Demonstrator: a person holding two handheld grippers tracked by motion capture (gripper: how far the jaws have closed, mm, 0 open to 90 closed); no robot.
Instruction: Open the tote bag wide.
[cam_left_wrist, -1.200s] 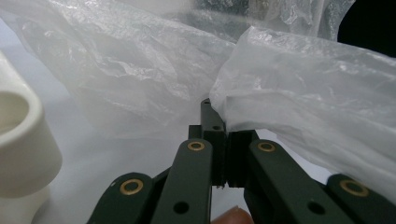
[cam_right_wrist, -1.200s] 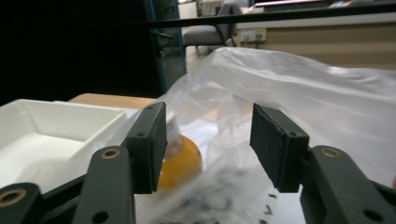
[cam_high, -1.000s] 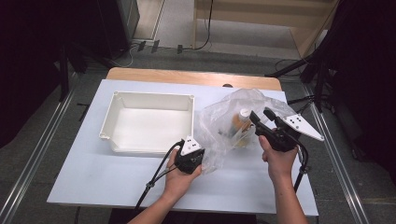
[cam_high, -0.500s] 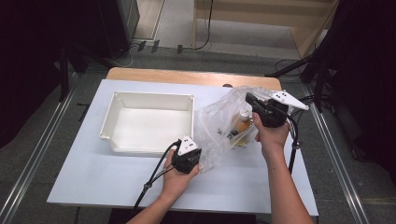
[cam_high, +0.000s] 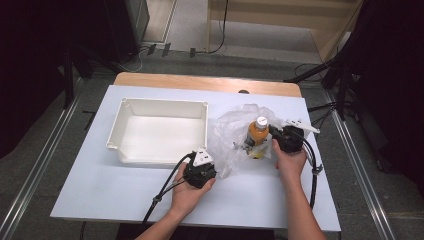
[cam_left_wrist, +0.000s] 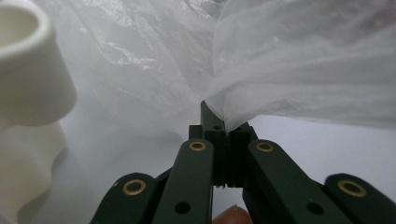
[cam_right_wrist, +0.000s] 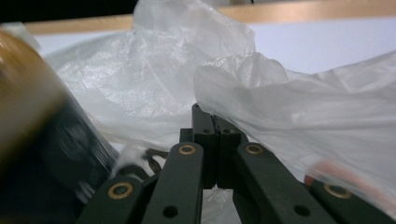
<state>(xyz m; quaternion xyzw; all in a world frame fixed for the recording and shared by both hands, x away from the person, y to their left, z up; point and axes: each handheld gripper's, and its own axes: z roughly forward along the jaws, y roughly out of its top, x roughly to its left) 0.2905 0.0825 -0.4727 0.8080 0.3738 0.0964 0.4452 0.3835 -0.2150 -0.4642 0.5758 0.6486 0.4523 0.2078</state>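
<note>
The big white table (cam_high: 100, 195) holds a white tray (cam_high: 162, 131) and, just beside it, a crinkly clear plastic bag (cam_high: 231, 135). An orange bottle (cam_high: 257, 132) stands inside the bag. The left gripper (cam_high: 200, 172) pinches the bag's near edge tight, probably to keep it from sliding. The right gripper (cam_high: 280, 137) is clamped on the bag's other side by the bottle, likely to pull the bag open.

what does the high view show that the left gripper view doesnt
High view alone: the whole white tray, an orange bottle standing in the clear plastic bag, and the right tool beside it. Left gripper view alone: the left tool with its jaws shut on a fold of the bag, seen close. Both: the bag, the left tool and part of the tray.
</note>
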